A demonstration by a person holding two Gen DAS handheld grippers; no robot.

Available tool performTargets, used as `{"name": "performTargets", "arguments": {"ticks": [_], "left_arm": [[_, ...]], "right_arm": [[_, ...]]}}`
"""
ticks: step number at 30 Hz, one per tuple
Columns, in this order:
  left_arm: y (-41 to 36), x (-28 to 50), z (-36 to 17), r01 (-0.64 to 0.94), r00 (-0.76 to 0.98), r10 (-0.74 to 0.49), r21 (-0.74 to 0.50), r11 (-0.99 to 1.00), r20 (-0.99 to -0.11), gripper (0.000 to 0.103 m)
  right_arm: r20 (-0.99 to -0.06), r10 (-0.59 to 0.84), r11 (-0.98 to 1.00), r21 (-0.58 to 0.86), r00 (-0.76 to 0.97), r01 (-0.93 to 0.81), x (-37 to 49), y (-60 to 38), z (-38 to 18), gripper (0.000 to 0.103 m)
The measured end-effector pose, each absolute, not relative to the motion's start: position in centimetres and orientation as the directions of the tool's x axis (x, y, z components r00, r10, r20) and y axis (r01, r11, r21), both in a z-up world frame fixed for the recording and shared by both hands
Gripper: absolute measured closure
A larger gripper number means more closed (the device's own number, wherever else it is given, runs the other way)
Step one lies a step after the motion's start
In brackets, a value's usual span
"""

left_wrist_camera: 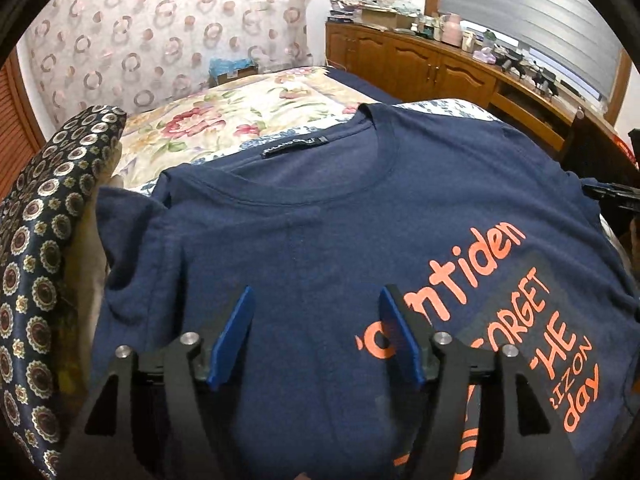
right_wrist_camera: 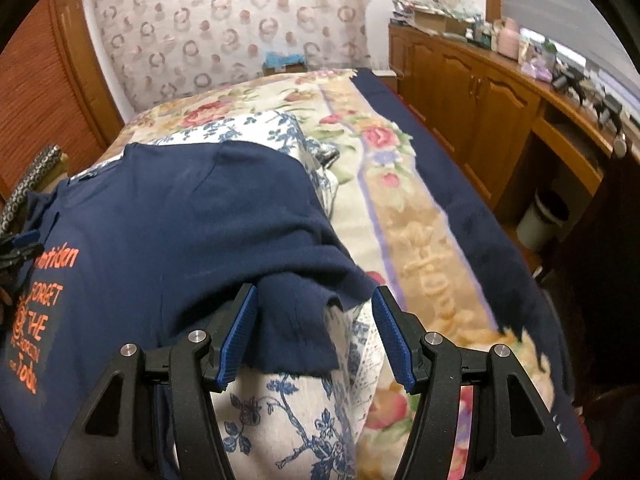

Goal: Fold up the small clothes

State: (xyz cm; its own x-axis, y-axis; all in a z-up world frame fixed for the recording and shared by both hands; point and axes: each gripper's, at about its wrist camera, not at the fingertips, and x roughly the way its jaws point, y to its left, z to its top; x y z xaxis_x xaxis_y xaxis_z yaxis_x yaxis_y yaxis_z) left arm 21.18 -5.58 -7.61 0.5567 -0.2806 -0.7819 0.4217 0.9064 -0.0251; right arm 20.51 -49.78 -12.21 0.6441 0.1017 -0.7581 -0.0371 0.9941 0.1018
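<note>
Navy t-shirt [left_wrist_camera: 320, 220] lies flat; collar [left_wrist_camera: 316, 168] away from open left gripper [left_wrist_camera: 316, 300].

Navy t-shirt [left_wrist_camera: 320, 240], orange lettering [left_wrist_camera: 500, 312]

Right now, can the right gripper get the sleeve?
Probably yes. The right gripper is open with the sleeve of the shirt lying between its fingers, and nothing covers it. Whether the pads touch cloth yet is unclear.

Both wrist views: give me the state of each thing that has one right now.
Navy T-shirt: spread flat, print side up, unfolded.
Right sleeve: hanging between the open jaws, not gripped.
Left gripper: open, over the shirt.
Right gripper: open.
White bin: upright, lid off.
</note>
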Motion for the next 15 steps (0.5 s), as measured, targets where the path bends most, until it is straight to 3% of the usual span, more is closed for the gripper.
{"name": "performTargets", "arguments": {"ticks": [6,12,15], "left_arm": [[-5.6,21.1,-7.6,0.427,0.553,-0.285,-0.028,0.904,-0.783,0.033],[-5.6,21.2,-7.5,0.421,0.557,-0.275,-0.019,0.907,-0.784,0.03],[-5.6,21.3,-7.6,0.418,0.557,-0.273,-0.02,0.908,-0.784,0.029]], "right_arm": [[-0.754,0.139,0.99,0.125,0.642,-0.067,19.8,-49.0,-12.4,0.055],[-0.749,0.096,0.995,0.053,0.656,-0.084,19.5,-48.1,-12.1,0.089],[-0.737,0.1,0.993,0.034,0.668,-0.111,19.5,-47.6,-11.5,0.098]]}}
